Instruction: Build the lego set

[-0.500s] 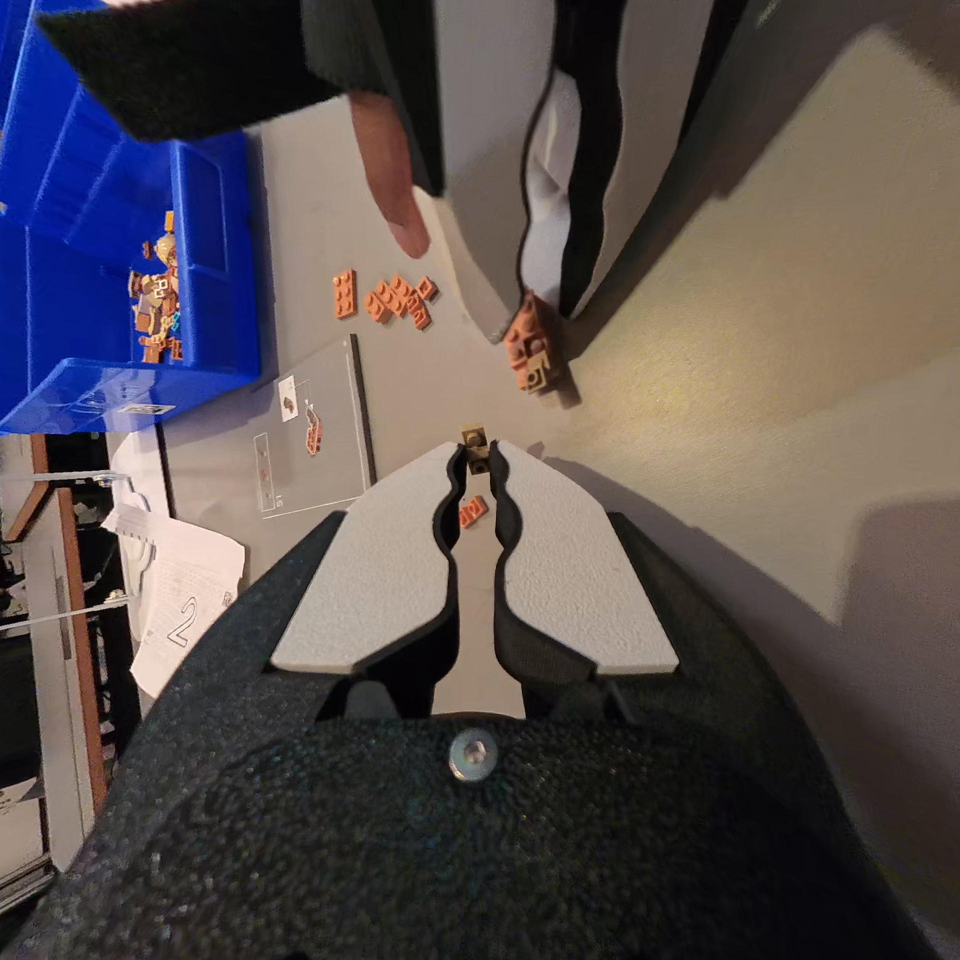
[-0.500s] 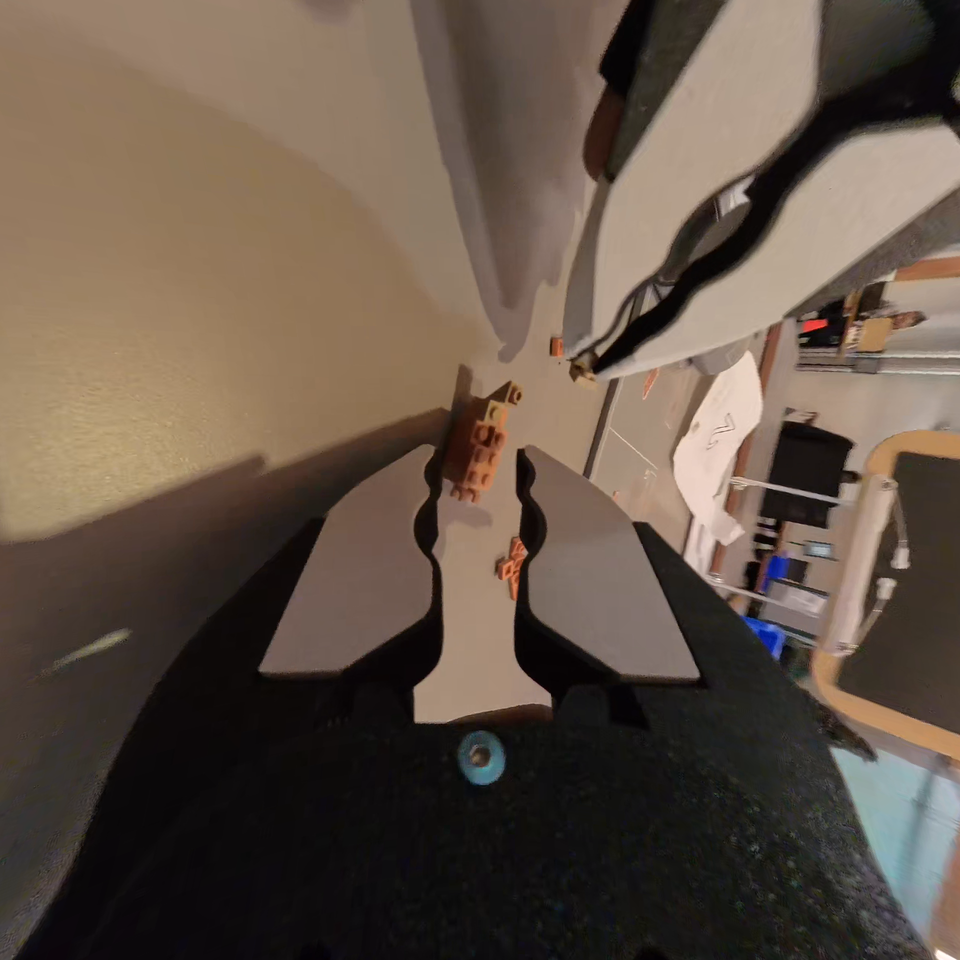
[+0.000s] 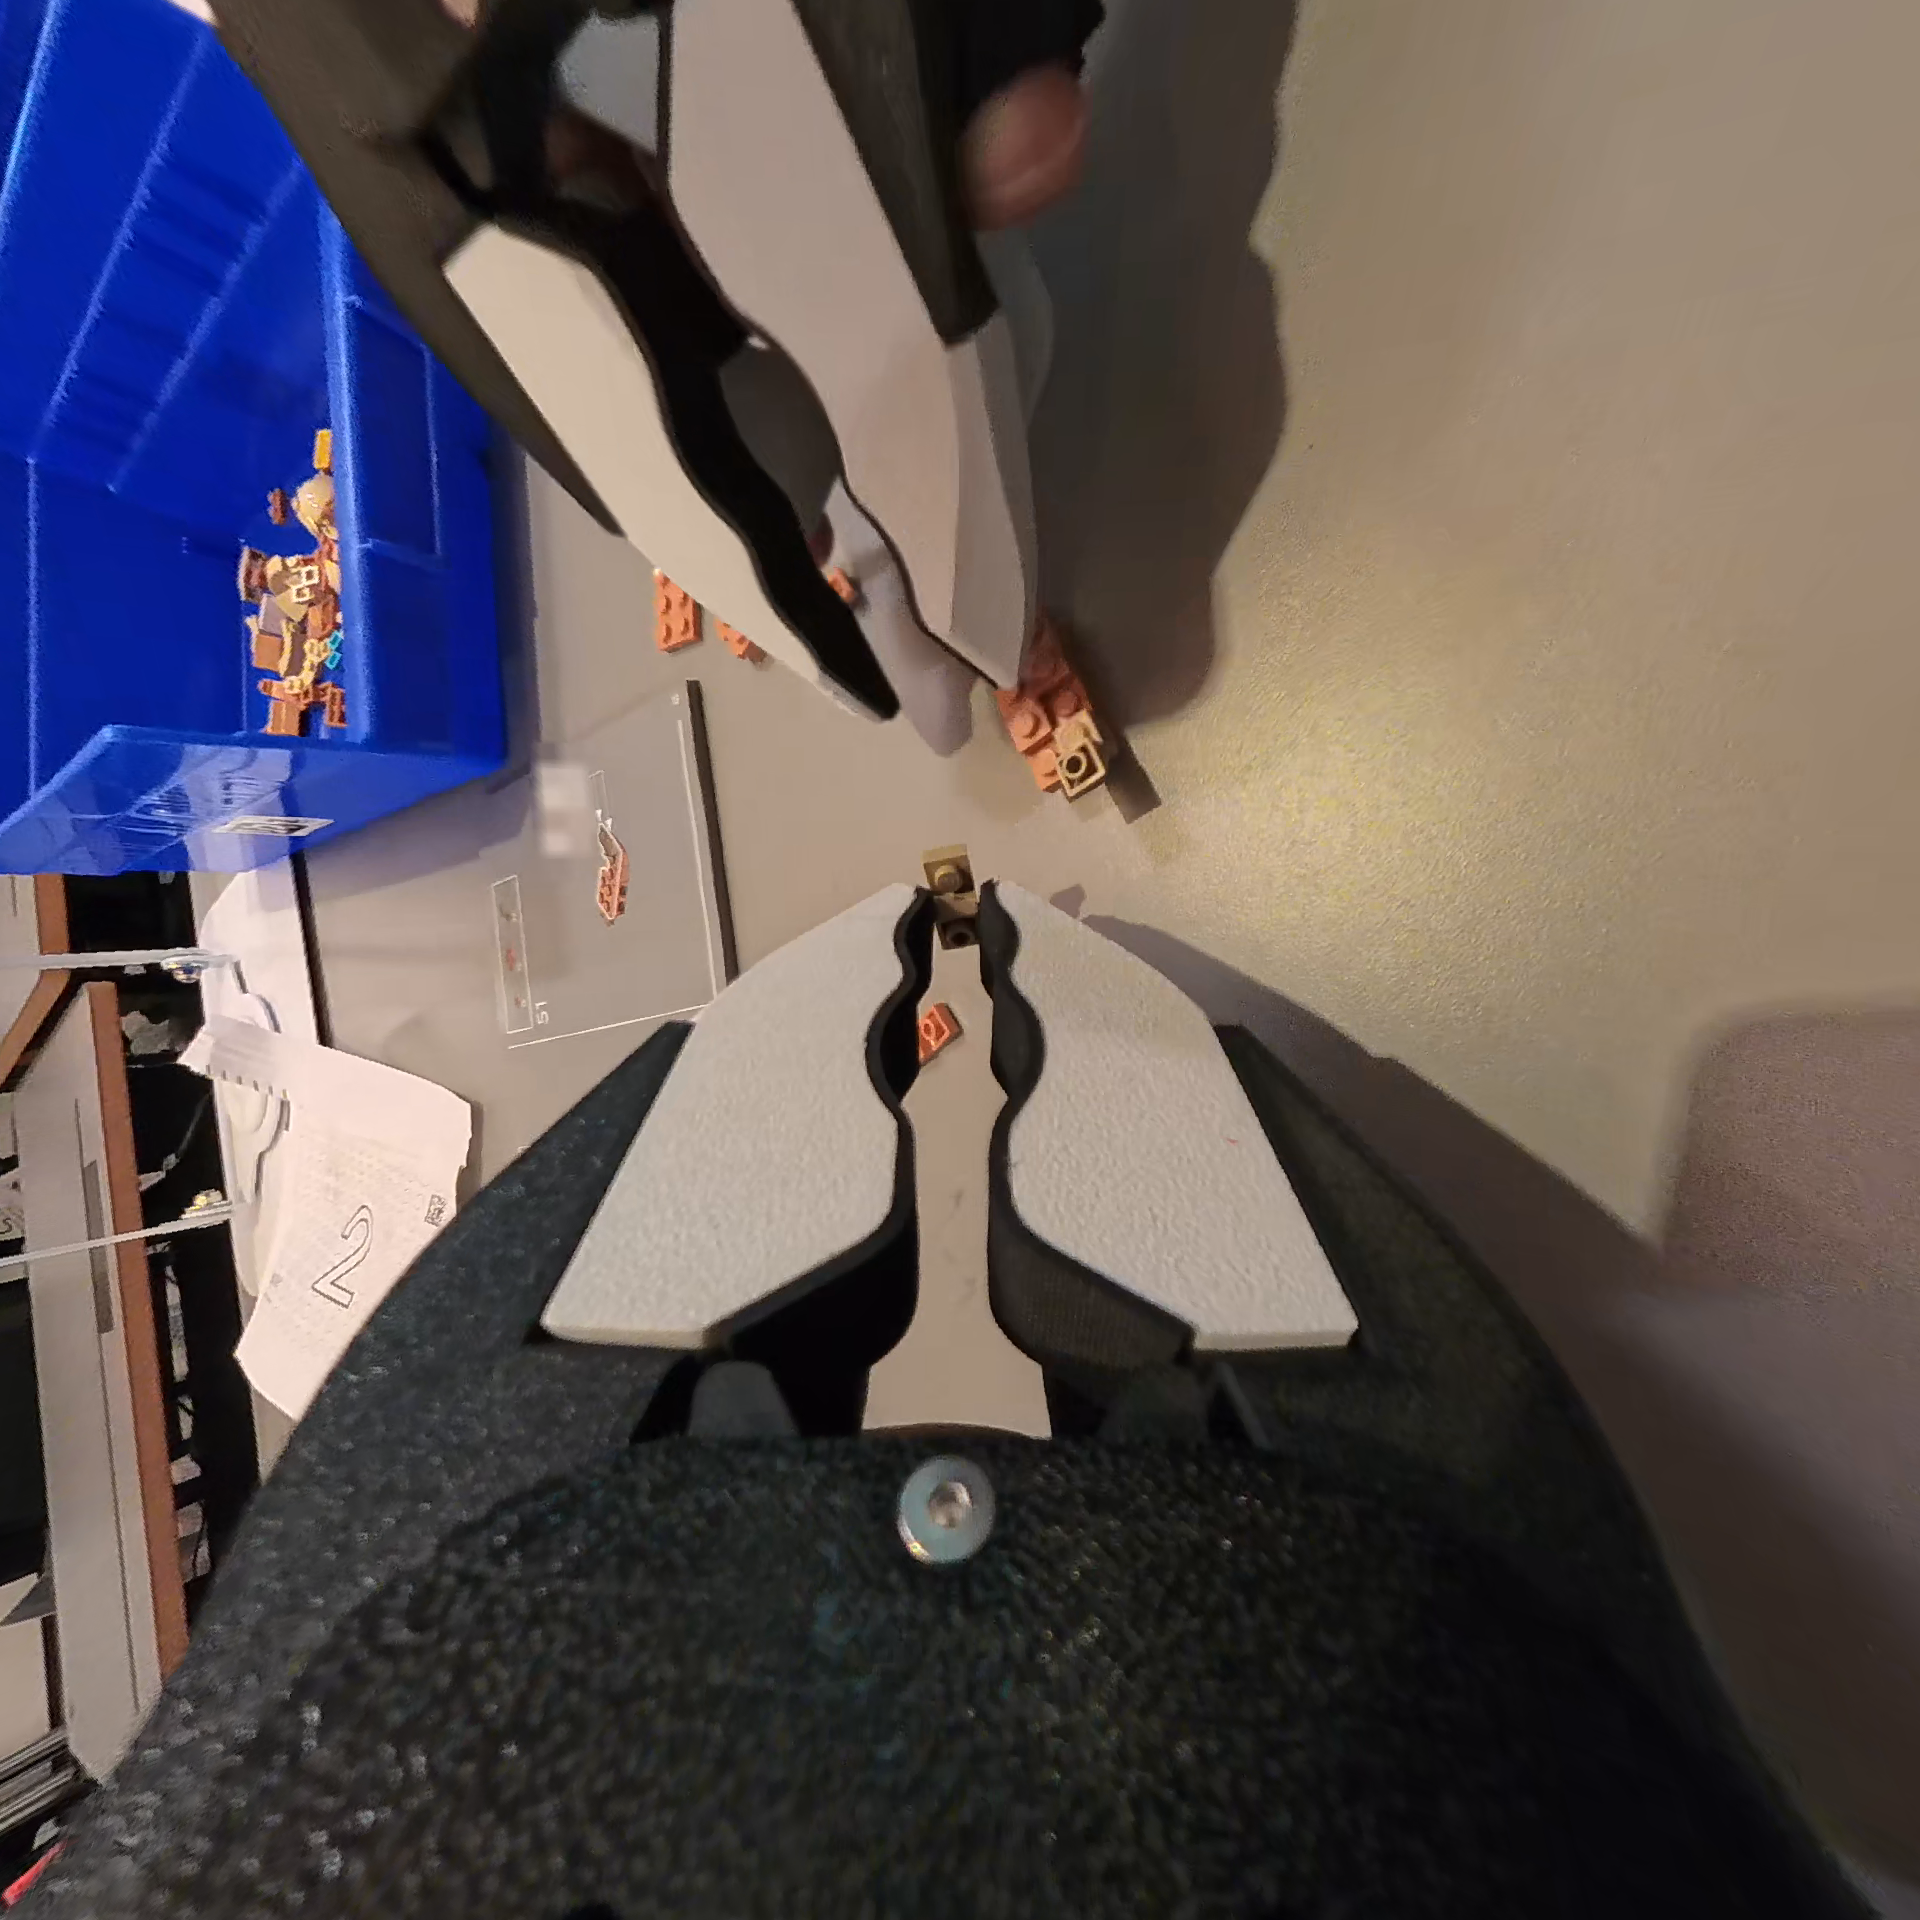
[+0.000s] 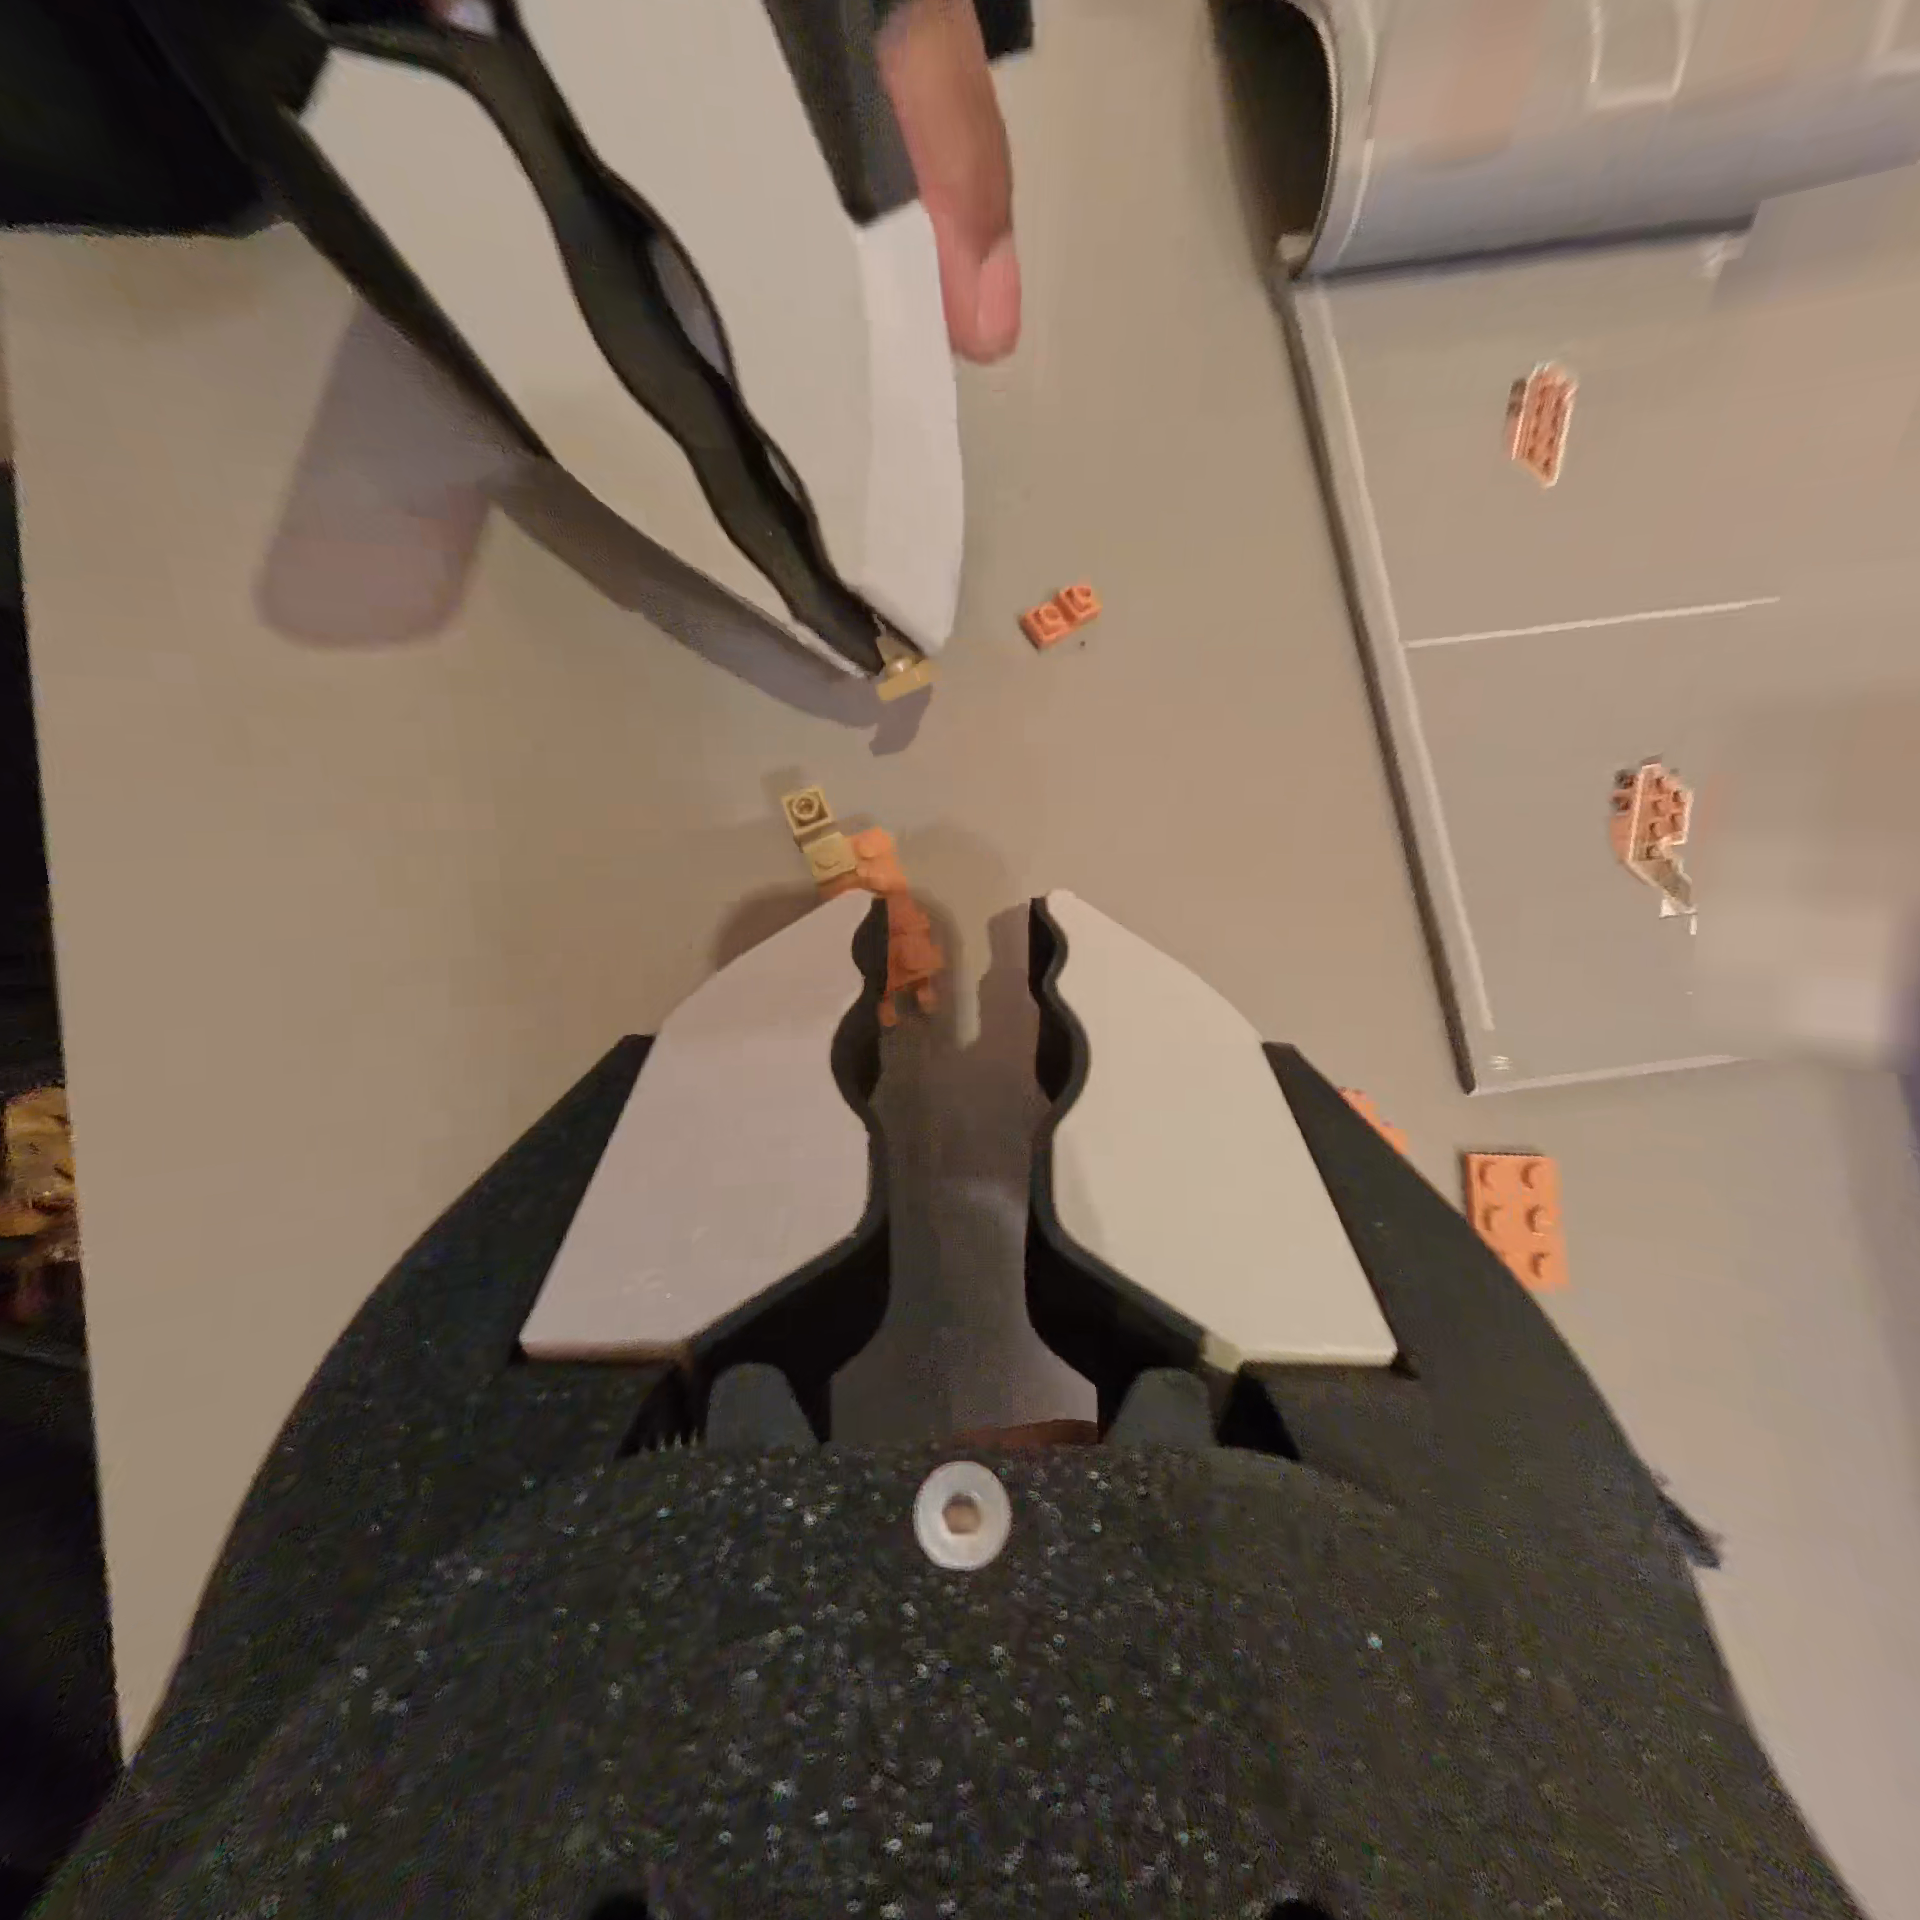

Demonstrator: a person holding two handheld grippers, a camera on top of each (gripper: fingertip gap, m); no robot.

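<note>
**Tan bracket pinched, brown build lying loose**

Tan, one-stud bracket piece [image 3: 948, 871] sits at the very tip of the left gripper [image 3: 951, 904], both pads pressed on it, just above the grey table [image 4: 520, 831]. Centre frame in the right wrist view, the brown-and-tan brick assembly [image 4: 883, 904] lies on the table inside the right gripper [image 4: 951, 914]. Its fingers are spread: one pad is against the bricks, the other stands clear.

A loose orange two-stud plate [image 4: 1060, 615] lies upper right of the assembly and a larger plate [image 4: 1515, 1216] at right. The instruction booklet [image 4: 1558, 727] fills the right side. A blue parts bin [image 3: 208, 416] is at upper left in the left wrist view.
</note>
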